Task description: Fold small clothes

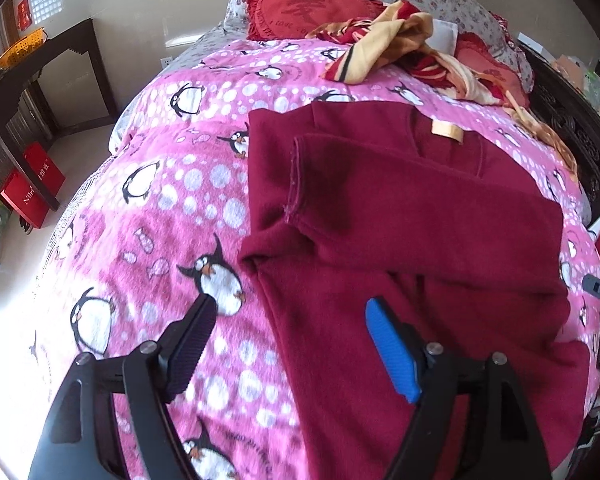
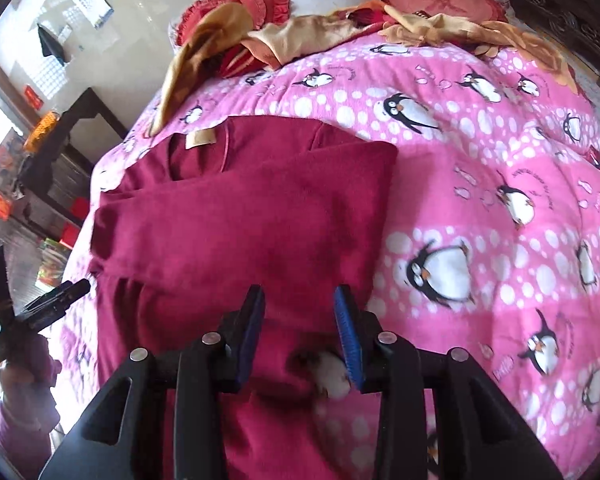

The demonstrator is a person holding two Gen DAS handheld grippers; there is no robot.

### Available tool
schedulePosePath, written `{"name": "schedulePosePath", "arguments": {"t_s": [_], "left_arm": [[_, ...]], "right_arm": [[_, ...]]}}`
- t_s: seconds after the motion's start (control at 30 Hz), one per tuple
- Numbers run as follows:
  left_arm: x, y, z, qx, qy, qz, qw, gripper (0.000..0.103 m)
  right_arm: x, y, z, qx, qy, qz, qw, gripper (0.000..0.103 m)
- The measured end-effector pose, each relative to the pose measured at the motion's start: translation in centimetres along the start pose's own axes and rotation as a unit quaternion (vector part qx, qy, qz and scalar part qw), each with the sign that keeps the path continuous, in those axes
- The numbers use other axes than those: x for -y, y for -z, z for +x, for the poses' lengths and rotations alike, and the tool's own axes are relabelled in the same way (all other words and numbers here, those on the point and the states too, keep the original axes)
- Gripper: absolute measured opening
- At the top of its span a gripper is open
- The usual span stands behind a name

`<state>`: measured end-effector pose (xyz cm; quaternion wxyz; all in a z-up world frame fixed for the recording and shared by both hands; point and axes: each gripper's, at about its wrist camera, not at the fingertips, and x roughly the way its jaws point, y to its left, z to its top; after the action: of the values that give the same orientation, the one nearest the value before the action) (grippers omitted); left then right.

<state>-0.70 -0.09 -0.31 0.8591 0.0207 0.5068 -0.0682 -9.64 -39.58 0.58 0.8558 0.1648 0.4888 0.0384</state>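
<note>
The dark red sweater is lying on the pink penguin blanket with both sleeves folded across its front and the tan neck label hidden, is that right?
Not quite. The tan neck label is showing, not hidden: the left wrist view has it plain inside the collar. The rest holds: the dark red sweater lies on the pink penguin blanket with both sleeves folded across its front.

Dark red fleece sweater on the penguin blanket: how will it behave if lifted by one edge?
The dark red fleece sweater likely drapes limply: its folded sleeve already sags into soft creases. Fuzzy nap suggests good pad grip. The folded layers probably slide apart unless both are pinched.
</note>
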Motion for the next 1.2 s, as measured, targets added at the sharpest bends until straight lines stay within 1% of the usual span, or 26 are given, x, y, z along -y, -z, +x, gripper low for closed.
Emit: {"name": "schedulePosePath", "arguments": {"t_s": [0.07, 0.2, 0.3, 0.37, 0.47, 0.57, 0.63, 0.7, 0.8, 0.87, 0.97, 1.0, 1.03, 1.07, 1.13, 1.17, 1.2], "left_arm": [[-0.4, 1.7, -1.1, -0.008, 0.006, 0.008, 0.9999, 0.084], [-1.3, 5.9, -3.0, -0.032, 0.025, 0.011, 0.9991, 0.084], [-1.6, 8.8, -4.0, -0.05, 0.039, 0.008, 0.9979, 0.084], [-1.5, 10.5, -4.7, -0.058, 0.045, 0.008, 0.9973, 0.084], [-0.7, 12.6, -5.8, -0.064, 0.055, 0.017, 0.9963, 0.084], [0.2, 14.4, -6.5, -0.067, 0.055, 0.031, 0.9958, 0.084], [0.6, 15.7, -6.5, -0.078, 0.056, 0.033, 0.9948, 0.084], [1.0, 16.9, -6.4, -0.094, 0.068, 0.03, 0.9928, 0.084], [1.6, 18.1, -5.7, -0.112, 0.073, 0.022, 0.9907, 0.084], [2.0, 18.8, -5.2, -0.125, 0.079, 0.018, 0.9889, 0.084], [2.7, 19.5, -4.3, -0.138, 0.095, 0.014, 0.9857, 0.084], [2.9, 19.4, -3.9, -0.144, 0.095, 0.013, 0.985, 0.083], [3.0, 19.4, -4.0, -0.139, 0.092, 0.014, 0.986, 0.083], [3.1, 19.3, -4.0, -0.135, 0.091, 0.015, 0.9865, 0.081], [3.1, 19.2, -4.0, -0.139, 0.099, 0.011, 0.9852, 0.07], [3.1, 19.2, -4.0, -0.139, 0.099, 0.01, 0.9853, 0.068], [3.0, 19.2, -4.1, -0.136, 0.1, 0.009, 0.9856, 0.062]], "right_arm": [[0.6, 1.0, -1.5, -0.005, -0.008, -0.004, 1.0, 0.024], [2.3, 4.4, -4.9, -0.013, -0.027, -0.003, 1.0, 0.029], [3.4, 7.1, -6.7, -0.021, -0.022, -0.002, 1.0, 0.033], [3.8, 8.8, -7.5, -0.023, -0.016, -0.003, 1.0, 0.033], [4.6, 11.3, -8.5, -0.023, -0.022, 0.004, 0.999, 0.033], [5.3, 13.3, -8.9, -0.021, -0.027, 0.015, 0.999, 0.033], [5.5, 14.4, -9.0, -0.018, -0.031, 0.023, 0.999, 0.033], [5.5, 15.1, -9.1, -0.015, -0.035, 0.026, 0.999, 0.033], [5.4, 15.8, -9.3, -0.01, -0.044, 0.027, 0.999, 0.034], [5.3, 16.2, -9.3, -0.008, -0.039, 0.024, 0.999, 0.036], [5.4, 16.6, -9.2, -0.005, -0.042, 0.024, 0.999, 0.036], [5.5, 16.6, -9.1, -0.005, -0.043, 0.025, 0.999, 0.037], [5.5, 16.7, -9.0, -0.005, -0.043, 0.027, 0.999, 0.037], [5.6, 16.8, -8.9, -0.006, -0.041, 0.027, 0.999, 0.037], [5.9, 16.9, -8.7, -0.005, -0.038, 0.028, 0.999, 0.039], [6.0, 16.9, -8.7, -0.001, -0.041, 0.028, 0.999, 0.039], [6.2, 17.0, -8.5, 0.003, -0.049, 0.03, 0.998, 0.041]]}}
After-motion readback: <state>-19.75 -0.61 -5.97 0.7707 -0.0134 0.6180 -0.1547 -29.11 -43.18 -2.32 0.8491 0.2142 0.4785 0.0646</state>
